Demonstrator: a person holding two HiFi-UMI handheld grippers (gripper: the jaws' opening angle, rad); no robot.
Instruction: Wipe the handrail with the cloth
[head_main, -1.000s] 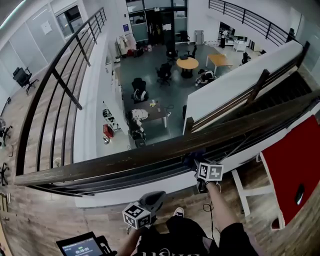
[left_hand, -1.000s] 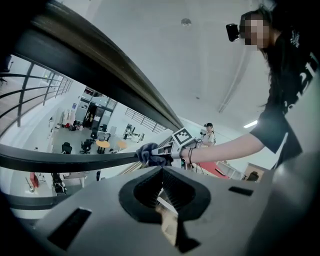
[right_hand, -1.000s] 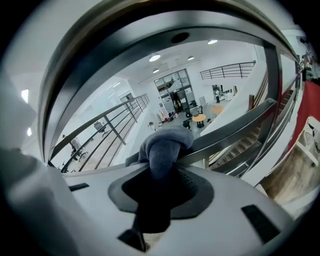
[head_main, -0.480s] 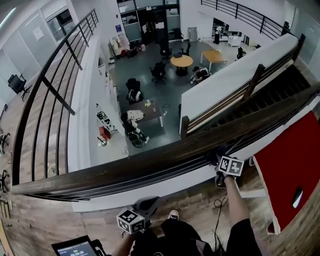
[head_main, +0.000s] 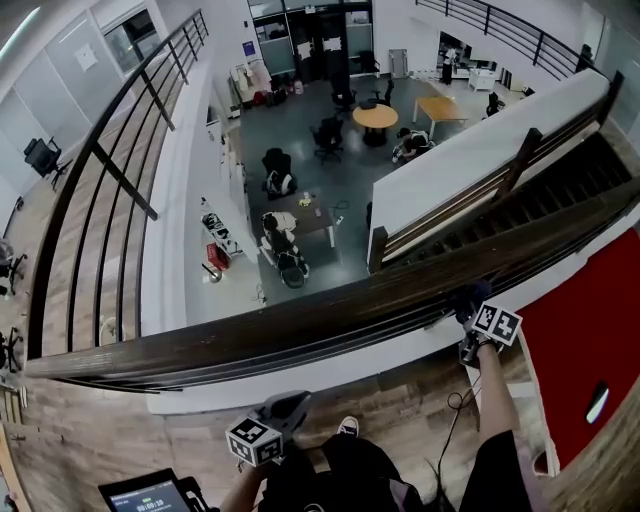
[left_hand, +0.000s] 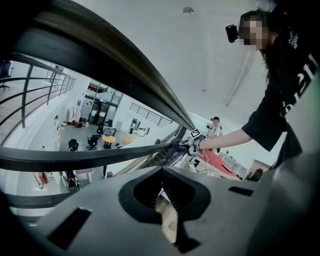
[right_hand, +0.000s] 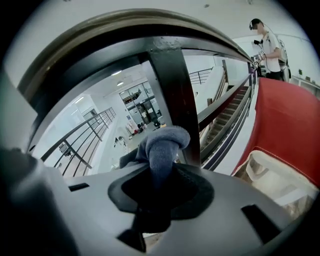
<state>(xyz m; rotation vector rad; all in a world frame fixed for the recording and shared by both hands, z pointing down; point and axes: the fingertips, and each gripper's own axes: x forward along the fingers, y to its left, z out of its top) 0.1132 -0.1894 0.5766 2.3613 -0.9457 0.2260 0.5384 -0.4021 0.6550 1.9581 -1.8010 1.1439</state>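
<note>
The dark wooden handrail (head_main: 300, 325) runs from low left to upper right across the head view. My right gripper (head_main: 476, 308) is shut on a blue-grey cloth (head_main: 468, 296) and presses it against the rail's near side, towards the right end. In the right gripper view the cloth (right_hand: 162, 147) bulges out of the jaws, just under the rail (right_hand: 125, 27) and beside a black baluster (right_hand: 172, 95). My left gripper (head_main: 288, 406) hangs low below the rail, near my body, shut with nothing in it. In the left gripper view its jaws meet, and the rail (left_hand: 125, 82) passes overhead.
Beyond the rail the floor drops to an open office level with desks and chairs (head_main: 330, 150). A staircase (head_main: 560, 190) descends at the right. A red panel (head_main: 585, 320) lies at my right on the wooden floor. A tablet (head_main: 150, 495) shows bottom left. A person (right_hand: 267, 42) stands far along the rail.
My right gripper has slid the cloth rightwards along the handrail, from near the middle to the right part. The left gripper has stayed low, barely shifting.
</note>
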